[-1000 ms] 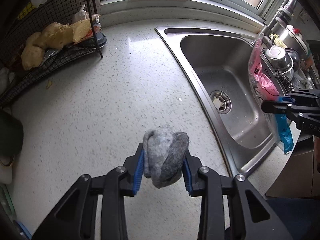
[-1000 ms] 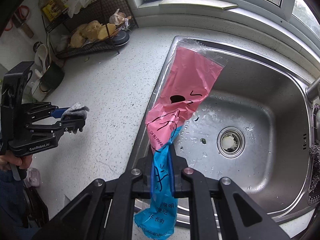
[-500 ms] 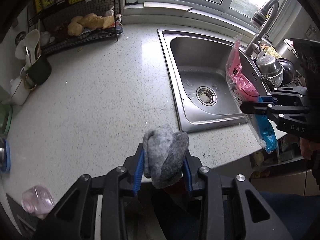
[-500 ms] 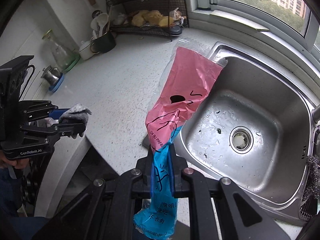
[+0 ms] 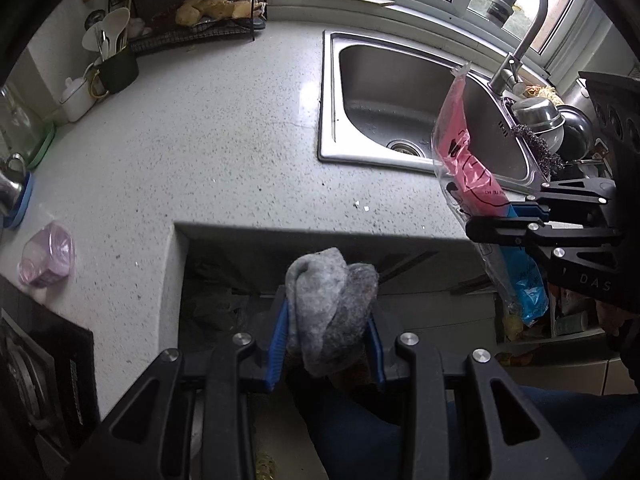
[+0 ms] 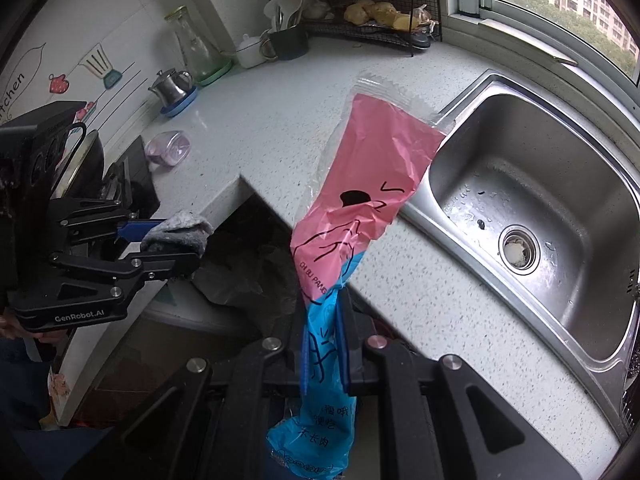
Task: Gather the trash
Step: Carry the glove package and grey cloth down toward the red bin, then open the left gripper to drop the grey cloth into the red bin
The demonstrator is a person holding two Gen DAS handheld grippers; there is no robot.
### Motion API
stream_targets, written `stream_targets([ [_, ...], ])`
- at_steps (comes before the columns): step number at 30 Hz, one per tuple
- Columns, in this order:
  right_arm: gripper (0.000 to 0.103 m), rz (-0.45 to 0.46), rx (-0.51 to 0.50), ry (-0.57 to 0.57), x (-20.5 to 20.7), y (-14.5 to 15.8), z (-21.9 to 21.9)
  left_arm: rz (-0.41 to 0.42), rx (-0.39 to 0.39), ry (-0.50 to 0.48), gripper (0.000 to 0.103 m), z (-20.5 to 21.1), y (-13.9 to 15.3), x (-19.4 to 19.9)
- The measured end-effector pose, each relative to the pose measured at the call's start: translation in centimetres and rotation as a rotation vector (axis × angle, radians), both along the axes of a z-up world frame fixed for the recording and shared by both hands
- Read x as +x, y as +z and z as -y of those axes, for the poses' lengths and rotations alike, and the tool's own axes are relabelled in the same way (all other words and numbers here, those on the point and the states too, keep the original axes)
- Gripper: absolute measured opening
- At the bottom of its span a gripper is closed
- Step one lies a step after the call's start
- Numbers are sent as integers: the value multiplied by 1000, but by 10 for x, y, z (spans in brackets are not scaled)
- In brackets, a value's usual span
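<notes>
Both hand-held grippers have withdrawn past the speckled worktop (image 5: pixel 208 152) edge: left hand-held gripper (image 5: pixel 328 344) clamps the grey crumpled cloth wad (image 5: pixel 330 312), right hand-held gripper (image 6: pixel 324 344) pinches the pink-and-blue plastic wrapper (image 6: pixel 360 208), ready for binning.

A broad stretch of the speckled white stone counter (image 5: pixel 208 132) lies bare between the black wire rack (image 5: pixel 192 20) at the back corner and the stainless steel sink (image 5: pixel 404 92). The left edge is crowded by a dark utensil mug (image 5: pixel 118 72), a white lidded pot (image 5: pixel 76 96) and a crumpled lilac plastic cup (image 5: pixel 48 258). An open recess (image 5: pixel 320 248) is cut into the counter's front edge.
</notes>
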State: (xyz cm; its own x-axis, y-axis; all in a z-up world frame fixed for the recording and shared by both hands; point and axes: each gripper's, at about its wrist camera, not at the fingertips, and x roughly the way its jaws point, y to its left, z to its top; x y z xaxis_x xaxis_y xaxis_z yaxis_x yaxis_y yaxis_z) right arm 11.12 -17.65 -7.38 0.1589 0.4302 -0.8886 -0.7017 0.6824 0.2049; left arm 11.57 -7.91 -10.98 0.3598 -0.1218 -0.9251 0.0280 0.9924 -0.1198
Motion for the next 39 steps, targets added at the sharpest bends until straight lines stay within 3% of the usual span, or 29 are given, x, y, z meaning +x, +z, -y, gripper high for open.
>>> stream_targets([
  [7, 10, -55, -37, 33, -30, -33, -6, -72, -10, 4, 31, 15, -38, -28],
  [8, 10, -9, -34, 20, -32, -39, -7, -86, -16, 4, 31, 17, -46, -32],
  [10, 10, -25, -40, 25, -37, -49, -12, -111, -26, 0, 31, 19, -60, -38],
  [17, 10, -49, -124, 13, -46, -104, -21, -177, -53, -15, 31, 22, -119, -47],
  [34, 10, -125, -203, -44, 9, -308, -46, -275, -103, -1, 31, 22, -332, -15],
  [35, 10, -204, -45, 37, 11, -318, -46, -277, -105, 0, 31, 21, -344, -12],
  [39, 10, -201, -51, 39, 13, -357, -40, -290, -107, 3, 32, 24, -379, -6],
])
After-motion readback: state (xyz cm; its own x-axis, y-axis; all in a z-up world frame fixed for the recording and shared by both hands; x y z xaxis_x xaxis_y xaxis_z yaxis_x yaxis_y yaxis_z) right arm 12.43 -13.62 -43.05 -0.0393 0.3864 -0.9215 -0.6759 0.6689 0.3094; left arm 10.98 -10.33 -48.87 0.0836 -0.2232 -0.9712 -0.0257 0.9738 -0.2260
